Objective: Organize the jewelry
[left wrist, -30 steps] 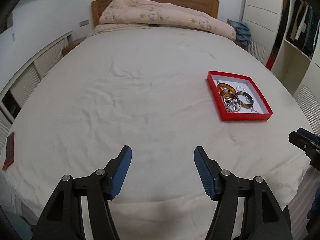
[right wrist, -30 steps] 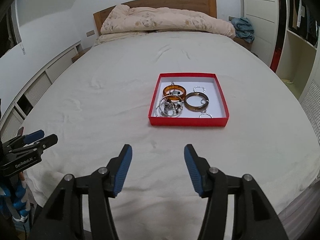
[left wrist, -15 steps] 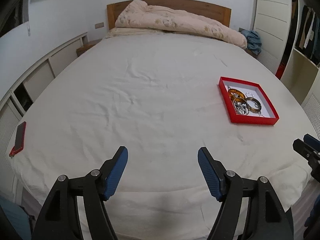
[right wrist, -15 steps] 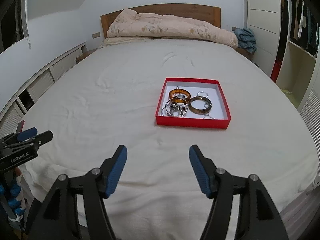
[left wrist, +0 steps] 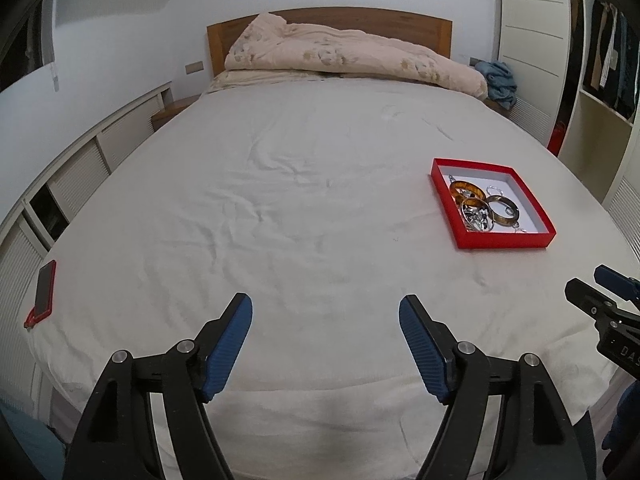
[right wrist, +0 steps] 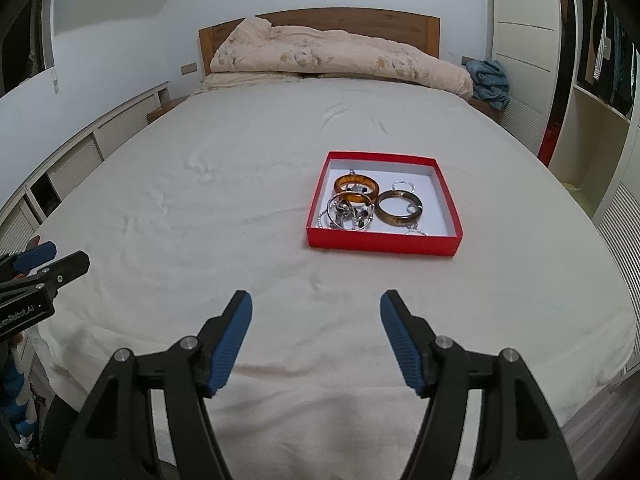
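A shallow red tray (right wrist: 382, 243) with a white floor lies on the white bed sheet; it also shows in the left wrist view (left wrist: 506, 239). In it are an amber bangle (right wrist: 355, 184), a brown bangle (right wrist: 399, 207), a silver bangle with charms (right wrist: 349, 211) and small silver rings (right wrist: 404, 187). My right gripper (right wrist: 316, 312) is open and empty, above the foot of the bed, short of the tray. My left gripper (left wrist: 325, 318) is open and empty, over the bed's foot, left of the tray.
A phone in a red case (left wrist: 44, 289) lies at the bed's left edge. A folded beige duvet (right wrist: 340, 60) lies at the headboard. Low white cabinets (left wrist: 76, 176) run along the left. A wardrobe with shelves (right wrist: 592, 80) stands at the right.
Both grippers have drawn back from the bed and risen a little, so the tray looks farther away. Both stay open and empty.
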